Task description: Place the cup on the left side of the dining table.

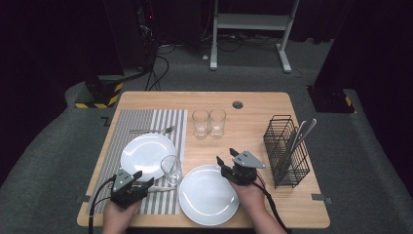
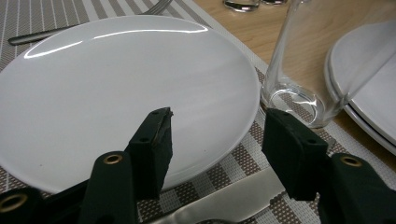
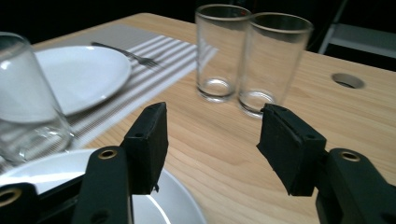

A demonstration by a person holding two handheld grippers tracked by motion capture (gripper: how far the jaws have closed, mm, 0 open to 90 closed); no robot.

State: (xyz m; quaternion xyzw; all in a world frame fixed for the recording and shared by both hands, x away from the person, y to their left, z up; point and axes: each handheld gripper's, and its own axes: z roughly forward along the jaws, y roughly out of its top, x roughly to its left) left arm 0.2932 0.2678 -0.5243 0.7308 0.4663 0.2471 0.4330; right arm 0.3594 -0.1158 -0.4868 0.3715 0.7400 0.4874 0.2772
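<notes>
Wood-grain surface (image 1: 253,122), pale and rounded at the corners, stands on grey carpet in a dark room, with a white frame on feet behind it and a round cable hole (image 1: 237,105) near its far edge. A woven placemat (image 1: 165,122) striped grey and white covers the left part. On it lie a round white plate (image 1: 143,153), glossy and shallow, a fork (image 1: 153,130) beyond the plate, and a clear straight-sided tumbler (image 1: 171,169) at the mat's right edge, just beside the plate.

The left tongs (image 1: 138,178) hover low over the near edge of the mat, spread apart and gripping nothing; in the left gripper view a flat steel knife blade (image 2: 233,200) lies on the mat under them, its handle cut off by the bottom of the frame.

A second white plate (image 1: 207,200) sits on bare wood at the near edge; the left gripper view shows a doubled rim there, so it may be a stack. The right tongs (image 1: 225,157) hang over its far rim, also spread and empty.

Two more clear tumblers (image 1: 208,123) stand touching mid-surface. A black wire caddy (image 1: 287,151) at the right holds pale utensils (image 1: 299,134) whose lower ends are hard to make out.
</notes>
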